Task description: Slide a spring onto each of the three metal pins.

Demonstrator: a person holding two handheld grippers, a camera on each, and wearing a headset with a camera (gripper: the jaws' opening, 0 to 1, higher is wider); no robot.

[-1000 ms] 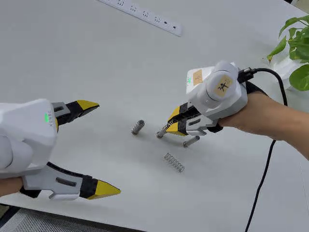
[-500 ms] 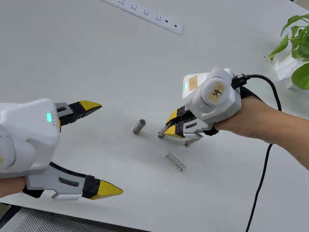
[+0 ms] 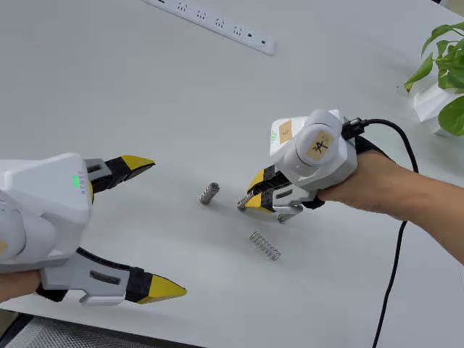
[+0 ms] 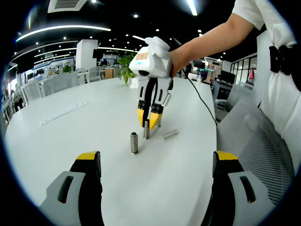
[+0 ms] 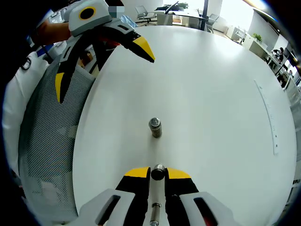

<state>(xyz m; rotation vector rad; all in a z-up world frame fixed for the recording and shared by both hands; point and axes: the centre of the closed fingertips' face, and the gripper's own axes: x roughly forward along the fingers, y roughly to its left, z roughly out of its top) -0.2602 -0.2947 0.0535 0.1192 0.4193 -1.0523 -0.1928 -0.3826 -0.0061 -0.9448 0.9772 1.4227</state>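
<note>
The white table (image 3: 145, 87) carries everything. The left gripper (image 3: 152, 226) hovers at 8 o'clock in the head view, its 2 yellow-tipped jaws spread wide and holding nothing. The right gripper (image 3: 254, 199) sits near the centre with its tips down at the tabletop, clenched on 1 pin (image 3: 243, 203) that has coils around its shaft; the right gripper view shows this pin's head (image 5: 158, 172) pinched between the jaws. A power strip (image 3: 217, 23) lies at 12 o'clock. A loose spring (image 3: 264, 245) lies flat at 5 o'clock from the right gripper's tips, near them. A second pin (image 3: 209, 193) already wearing a spring stands at 9 o'clock from those tips, apart from them.
</note>
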